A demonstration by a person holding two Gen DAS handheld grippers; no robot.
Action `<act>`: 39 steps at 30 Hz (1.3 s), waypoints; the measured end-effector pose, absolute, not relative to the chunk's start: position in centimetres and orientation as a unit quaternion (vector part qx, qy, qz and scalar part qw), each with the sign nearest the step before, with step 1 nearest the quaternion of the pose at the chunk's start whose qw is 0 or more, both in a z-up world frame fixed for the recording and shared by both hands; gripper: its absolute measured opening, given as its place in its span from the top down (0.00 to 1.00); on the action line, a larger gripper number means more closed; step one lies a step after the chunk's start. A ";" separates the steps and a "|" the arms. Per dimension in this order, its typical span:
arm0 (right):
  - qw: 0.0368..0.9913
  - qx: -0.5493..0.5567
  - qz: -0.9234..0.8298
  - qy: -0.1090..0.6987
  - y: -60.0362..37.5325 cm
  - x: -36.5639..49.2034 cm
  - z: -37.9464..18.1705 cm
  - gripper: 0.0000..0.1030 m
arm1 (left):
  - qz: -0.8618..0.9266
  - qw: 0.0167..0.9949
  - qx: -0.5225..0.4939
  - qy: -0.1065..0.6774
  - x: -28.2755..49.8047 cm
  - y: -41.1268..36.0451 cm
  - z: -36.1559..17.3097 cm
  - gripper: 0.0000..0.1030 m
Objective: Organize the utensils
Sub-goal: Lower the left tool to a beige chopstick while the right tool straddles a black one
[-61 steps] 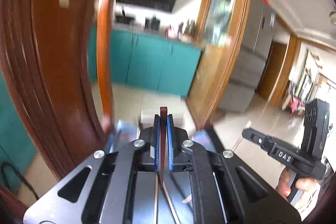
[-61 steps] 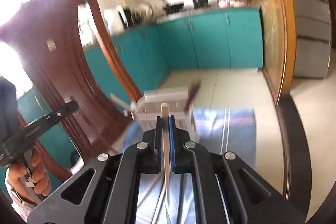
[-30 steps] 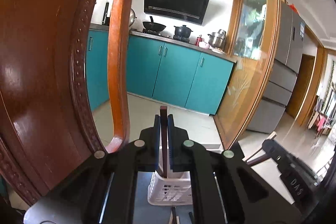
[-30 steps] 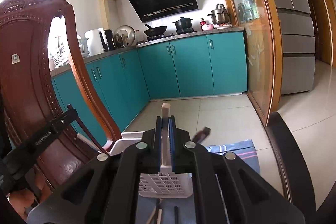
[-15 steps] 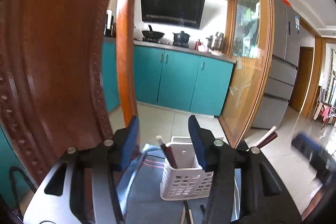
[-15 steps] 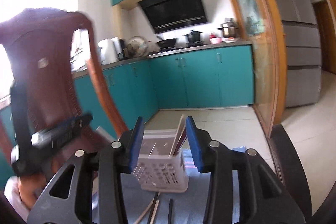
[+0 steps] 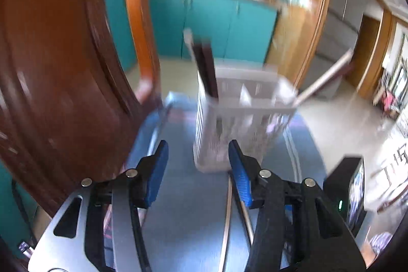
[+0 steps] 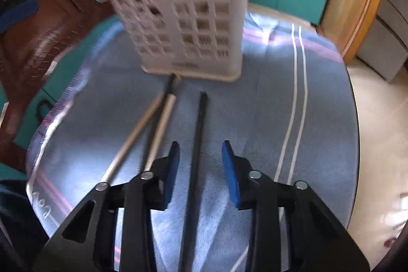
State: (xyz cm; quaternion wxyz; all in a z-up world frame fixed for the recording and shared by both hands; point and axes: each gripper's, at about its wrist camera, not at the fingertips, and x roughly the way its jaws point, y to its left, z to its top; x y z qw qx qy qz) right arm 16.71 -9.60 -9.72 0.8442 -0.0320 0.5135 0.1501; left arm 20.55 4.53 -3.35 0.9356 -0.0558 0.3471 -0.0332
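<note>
On the blue cloth (image 8: pixel 267 119) the caddy (image 8: pixel 193 17) stands far, several chopsticks (image 7: pixel 206 68) already in it, while a black one (image 8: pixel 197 144) and pale ones (image 8: pixel 158 129) lie near, both grippers (image 7: pixel 198 170) (image 8: pixel 200 170) spread and empty.

The white basket (image 8: pixel 193 17) looks like matt perforated plastic. The blue cloth (image 8: pixel 267 119) under it is soft and fuzzy. The chair (image 7: pixel 63 55) at left is glossy dark-red wood. One pale chopstick (image 8: pixel 132 137) has a metallic sheen; the black chopstick (image 8: pixel 197 144) is matt.
</note>
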 end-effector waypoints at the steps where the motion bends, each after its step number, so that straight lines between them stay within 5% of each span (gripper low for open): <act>1: 0.843 -0.024 0.148 0.516 -9.7 16.9 -9.9 0.91 | -0.036 0.926 -0.049 0.374 21.1 4.3 -4.4 0.52; 8: 0.836 0.034 0.094 0.539 -12.2 17.2 -9.8 0.94 | -0.048 0.877 -0.026 0.477 22.7 3.0 -10.1 0.52; 17: 0.833 0.056 0.096 0.542 -13.3 17.5 -9.7 0.93 | -0.078 0.852 0.047 0.516 22.0 -0.8 -13.8 0.52; 23: 0.838 0.048 0.096 0.535 -12.8 17.0 -8.8 0.93 | -0.076 0.848 0.039 0.523 21.2 -0.4 -14.7 0.90; 39: 0.835 0.031 0.089 0.542 -11.8 17.6 -9.5 0.92 | -0.058 0.844 0.023 0.533 18.5 4.2 -14.8 0.92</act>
